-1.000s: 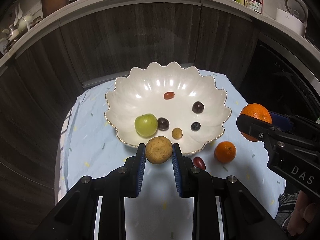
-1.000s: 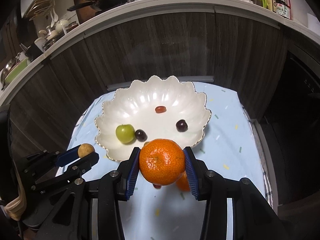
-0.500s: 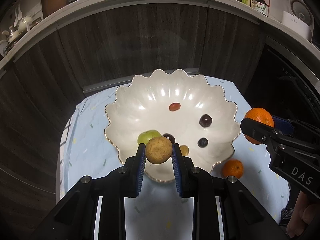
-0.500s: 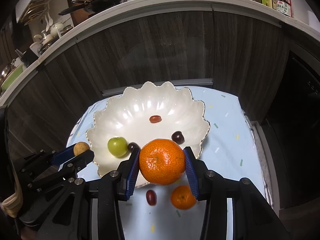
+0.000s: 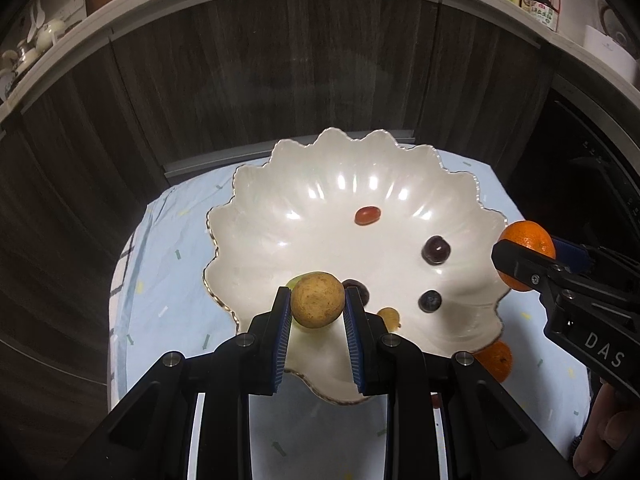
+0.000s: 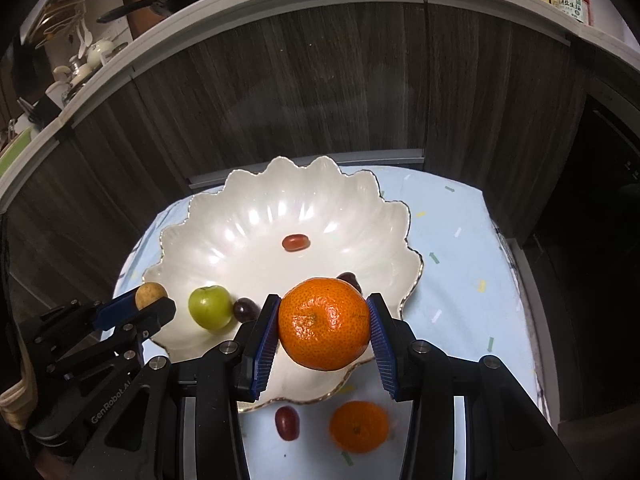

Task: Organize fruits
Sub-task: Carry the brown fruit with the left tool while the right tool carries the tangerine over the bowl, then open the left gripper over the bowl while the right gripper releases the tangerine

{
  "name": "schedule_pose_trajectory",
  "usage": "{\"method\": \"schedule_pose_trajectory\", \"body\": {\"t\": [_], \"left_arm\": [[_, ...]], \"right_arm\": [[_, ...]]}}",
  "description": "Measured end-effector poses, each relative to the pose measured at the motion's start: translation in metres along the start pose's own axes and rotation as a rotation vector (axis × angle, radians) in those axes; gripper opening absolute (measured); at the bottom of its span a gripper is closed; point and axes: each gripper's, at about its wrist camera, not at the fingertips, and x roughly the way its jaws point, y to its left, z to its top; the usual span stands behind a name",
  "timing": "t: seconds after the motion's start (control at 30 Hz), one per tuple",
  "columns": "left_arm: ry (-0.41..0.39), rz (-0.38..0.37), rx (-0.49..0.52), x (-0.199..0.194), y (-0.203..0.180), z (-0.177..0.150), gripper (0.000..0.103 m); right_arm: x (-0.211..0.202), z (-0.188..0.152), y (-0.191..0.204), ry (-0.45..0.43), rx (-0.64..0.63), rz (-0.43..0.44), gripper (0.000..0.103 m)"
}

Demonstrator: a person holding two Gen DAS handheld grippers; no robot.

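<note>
dimpled round orange (image 6: 324,329), scalloped glossy bowl (image 6: 248,216)

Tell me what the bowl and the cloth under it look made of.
Bowl: likely glazed ceramic or porcelain; glossy pearly white with sharp light glints and a thin gold line on the scalloped rim. Cloth: soft woven fabric, matte pale blue with small printed flecks; it creases at the edges.

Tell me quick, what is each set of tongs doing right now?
Left tongs: closed on a small brown fruit.
Right tongs: closed on a large orange.
</note>
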Motion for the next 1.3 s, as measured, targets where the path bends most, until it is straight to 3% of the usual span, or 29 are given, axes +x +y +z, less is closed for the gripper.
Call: {"method": "schedule_pose_trajectory", "body": {"t": [0.5, 0.57, 0.63, 0.8, 0.87, 0.93, 1.2, 1.3], "left_arm": [[0.058, 0.000, -0.022, 0.029, 0.007, -0.009, 0.027], [0.060, -0.002, -0.023, 0.031, 0.007, -0.011, 0.032], [0.056, 0.003, -0.026, 0.030, 0.008, -0.011, 0.045], [0.059, 0.008, -0.026, 0.031, 0.008, -0.012, 0.046], [0.059, 0.009, -0.027, 0.031, 0.008, -0.012, 0.050], [0.053, 0.011, -0.030, 0.030, 0.008, -0.012, 0.057], [0.022, 0.036, -0.039, 0.019, 0.010, -0.009, 0.074], [0.005, 0.052, -0.041, 0.013, 0.011, -0.008, 0.081]], "right_arm": [[0.030, -0.005, 0.001, 0.057, -0.001, 0.004, 0.044], [0.034, -0.006, 0.001, 0.067, 0.002, 0.006, 0.044], [0.036, -0.007, 0.000, 0.075, 0.003, 0.009, 0.045], [0.039, -0.007, 0.000, 0.084, 0.004, 0.010, 0.047], [0.038, -0.007, 0.000, 0.079, 0.006, 0.005, 0.061], [0.034, -0.006, 0.000, 0.061, 0.001, -0.007, 0.065], [0.026, -0.001, 0.001, 0.032, 0.002, -0.032, 0.070], [0.021, -0.001, 0.002, 0.021, 0.001, -0.041, 0.081]]}}
